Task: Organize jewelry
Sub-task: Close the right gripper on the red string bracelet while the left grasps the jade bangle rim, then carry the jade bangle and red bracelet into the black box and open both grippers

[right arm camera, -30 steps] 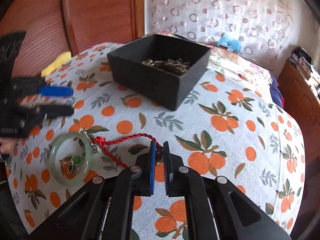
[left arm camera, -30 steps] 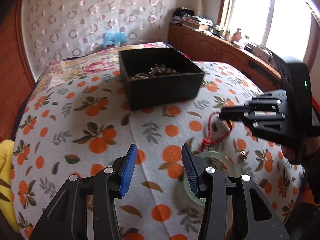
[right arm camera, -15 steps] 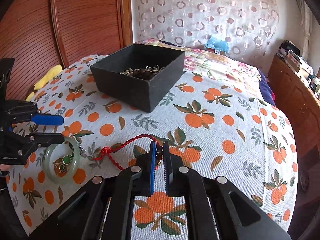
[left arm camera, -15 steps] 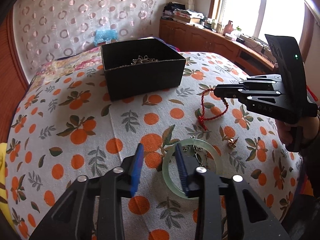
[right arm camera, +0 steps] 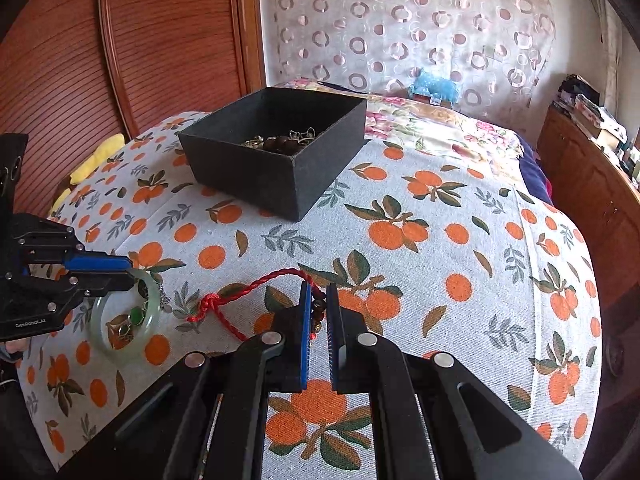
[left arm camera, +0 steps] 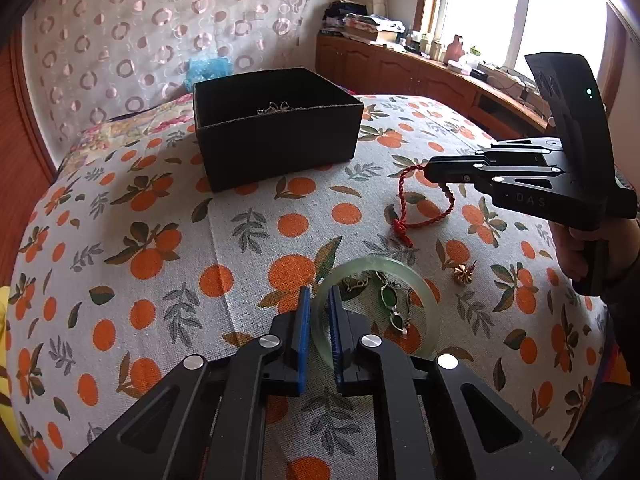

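The jade bangle [left arm camera: 380,312] lay flat on the orange-print bedspread [left arm camera: 160,240], near me, and its near-left rim now sat between the blue pads of my left gripper [left arm camera: 319,320]. A second before, those jaws had stood wide apart short of the ring; they had since come in until they were narrowly parted around the rim, though I could not tell whether they were truly pinching it. I judged the bangle was about ready to be lifted toward the box. A green-stone pendant on a chain [left arm camera: 390,304] lay inside the ring, loose, so it would probably be left behind.

My right gripper [right arm camera: 319,316] remained closed on the beaded part of the red cord bracelet [right arm camera: 256,288], whose knotted end trailed left on the cloth. A small gold earring [left arm camera: 464,272] lay apart, to the right of the bangle.

The black box [right arm camera: 280,148] stood open at the far side, holding a tangle of dark beads and metal pieces [right arm camera: 280,140].
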